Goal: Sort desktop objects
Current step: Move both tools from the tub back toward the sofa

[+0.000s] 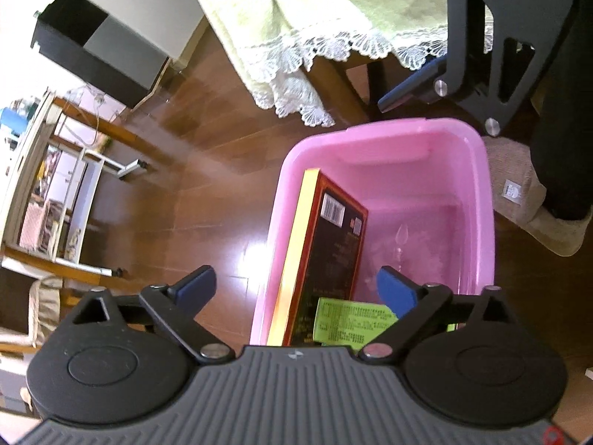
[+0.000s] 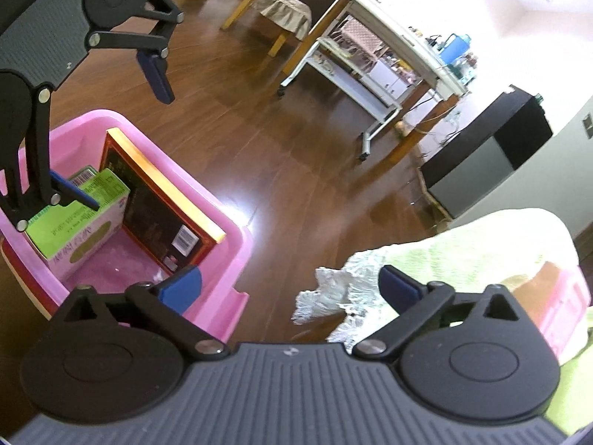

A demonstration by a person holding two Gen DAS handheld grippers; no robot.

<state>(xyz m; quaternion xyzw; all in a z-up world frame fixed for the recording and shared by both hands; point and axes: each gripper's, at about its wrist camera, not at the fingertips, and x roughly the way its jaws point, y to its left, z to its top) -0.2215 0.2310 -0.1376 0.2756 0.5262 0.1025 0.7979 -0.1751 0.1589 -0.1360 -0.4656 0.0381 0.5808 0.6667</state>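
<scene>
Both tongs spread, empty — left tongs (image 1: pixel 296 289) over pink bin (image 1: pixel 370 137) on the floor, red box (image 1: pixel 326 244) and green carton (image 2: pixel 78 207) inside. I'd swing right tongs (image 2: pixel 289 289) toward the tabletop's cloth (image 2: pixel 481 244) — approach level.

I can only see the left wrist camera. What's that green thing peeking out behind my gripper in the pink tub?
Observer: A green-topped box with a pink side. It stands next to the dark red box inside the pink tub.
Operator: Is my other gripper holding anything?
Observer: No. The right gripper is open and empty, over the floor between the tub and the lace-edged tablecloth.
Operator: Does the green box have a barcode too?
Observer: Yes, there is a barcode at its top end, close to the dark red box.
</scene>
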